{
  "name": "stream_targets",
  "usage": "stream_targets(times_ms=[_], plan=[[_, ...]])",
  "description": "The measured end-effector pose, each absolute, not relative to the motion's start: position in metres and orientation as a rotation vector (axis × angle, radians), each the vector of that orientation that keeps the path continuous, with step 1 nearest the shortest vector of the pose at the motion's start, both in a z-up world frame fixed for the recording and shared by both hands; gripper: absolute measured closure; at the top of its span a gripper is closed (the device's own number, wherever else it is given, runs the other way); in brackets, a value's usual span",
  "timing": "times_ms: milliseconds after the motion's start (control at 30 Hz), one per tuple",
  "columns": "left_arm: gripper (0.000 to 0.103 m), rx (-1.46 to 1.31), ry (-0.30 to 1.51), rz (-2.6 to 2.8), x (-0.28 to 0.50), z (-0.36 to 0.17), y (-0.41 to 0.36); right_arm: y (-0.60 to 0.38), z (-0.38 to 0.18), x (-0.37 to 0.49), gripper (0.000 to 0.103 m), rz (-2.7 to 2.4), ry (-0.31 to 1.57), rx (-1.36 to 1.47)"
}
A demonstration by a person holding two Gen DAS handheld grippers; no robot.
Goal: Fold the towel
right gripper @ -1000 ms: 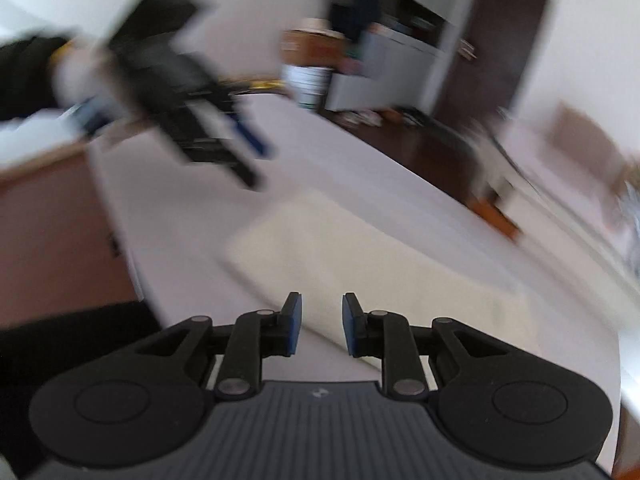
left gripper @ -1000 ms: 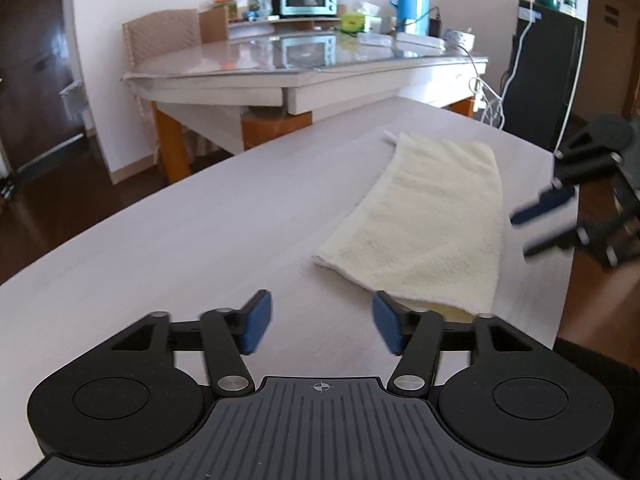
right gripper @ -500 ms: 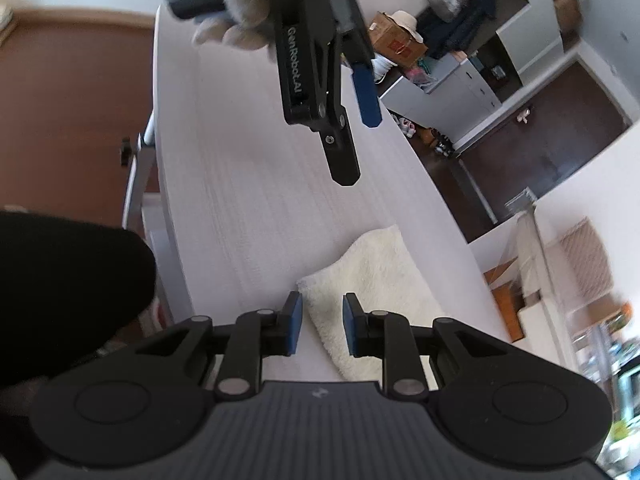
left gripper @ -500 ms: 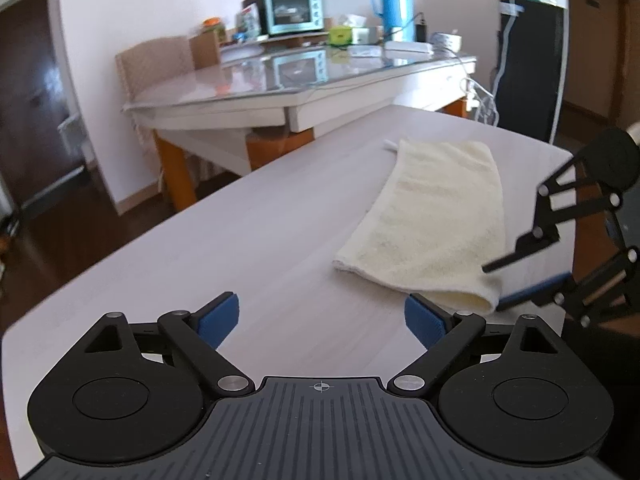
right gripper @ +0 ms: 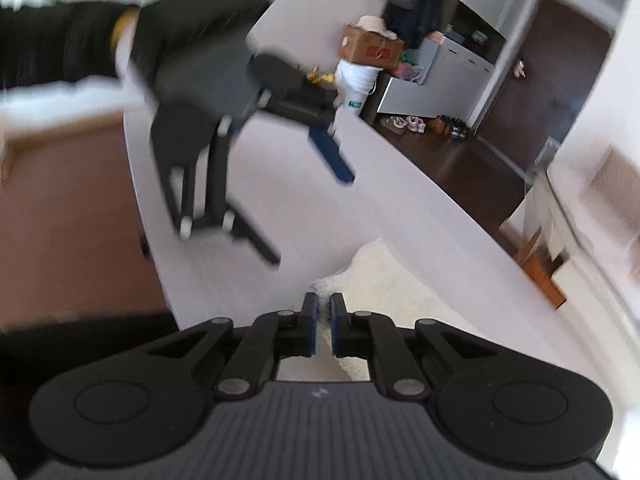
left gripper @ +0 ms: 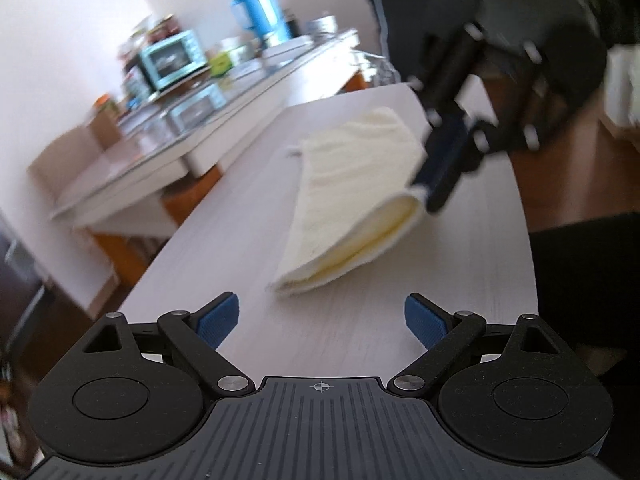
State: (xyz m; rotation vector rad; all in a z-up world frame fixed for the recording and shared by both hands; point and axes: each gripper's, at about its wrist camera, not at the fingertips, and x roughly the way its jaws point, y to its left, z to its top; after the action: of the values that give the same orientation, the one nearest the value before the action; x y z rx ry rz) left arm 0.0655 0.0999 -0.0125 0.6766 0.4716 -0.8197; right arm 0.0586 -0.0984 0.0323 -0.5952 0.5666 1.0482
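Your right gripper (right gripper: pixel 324 330) is clamped on the near corner of the towel (left gripper: pixel 352 184), lifting it off the surface (left gripper: pixel 360 320) (edges blurred). Your left gripper (left gripper: pixel 322 322) hovers nearby, spread wide apart.

No text, label or number can be read; the cardboard box's (right gripper: pixel 372 46) red print is blurred.

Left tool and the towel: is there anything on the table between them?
Nothing. In the left wrist view, only bare white table lies between the open left tool and the near end of the cream towel.
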Motion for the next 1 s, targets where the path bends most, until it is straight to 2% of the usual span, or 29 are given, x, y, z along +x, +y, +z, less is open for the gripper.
stream_targets(times_ms=[133, 200, 267, 300, 400, 467, 533, 633, 1000], plan=[[0.010, 0.732, 0.430, -0.871, 0.066, -0.020, 0.084, -0.116, 0.046, 0.061, 0.095, 1.100, 0.591, -0.528], [0.015, 0.755, 0.424, -0.912, 0.066, -0.024, 0.076, -0.128, 0.049, 0.056, 0.095, 1.127, 0.603, -0.516], [0.029, 0.774, 0.428, -0.960, 0.064, -0.027, 0.069, -0.136, 0.049, 0.050, 0.095, 1.146, 0.610, -0.516], [0.033, 0.782, 0.433, -0.976, 0.063, -0.028, 0.067, -0.141, 0.049, 0.047, 0.095, 1.155, 0.615, -0.514], [0.060, 0.799, 0.461, -1.034, 0.060, -0.027, 0.059, -0.155, 0.049, 0.039, 0.095, 1.164, 0.627, -0.490], [0.089, 0.819, 0.494, -1.062, 0.057, -0.026, 0.052, -0.163, 0.048, 0.034, 0.095, 1.159, 0.633, -0.475], [0.094, 0.829, 0.524, -1.072, 0.056, -0.026, 0.046, -0.171, 0.043, 0.025, 0.095, 1.137, 0.637, -0.456], [0.096, 0.814, 0.558, -1.077, 0.057, -0.025, 0.040, -0.173, 0.037, 0.014, 0.094, 1.104, 0.617, -0.467], [0.096, 0.687, 0.675, -1.065, 0.073, -0.013, 0.027, -0.147, 0.008, -0.029, 0.066, 0.883, 0.464, -0.647]])
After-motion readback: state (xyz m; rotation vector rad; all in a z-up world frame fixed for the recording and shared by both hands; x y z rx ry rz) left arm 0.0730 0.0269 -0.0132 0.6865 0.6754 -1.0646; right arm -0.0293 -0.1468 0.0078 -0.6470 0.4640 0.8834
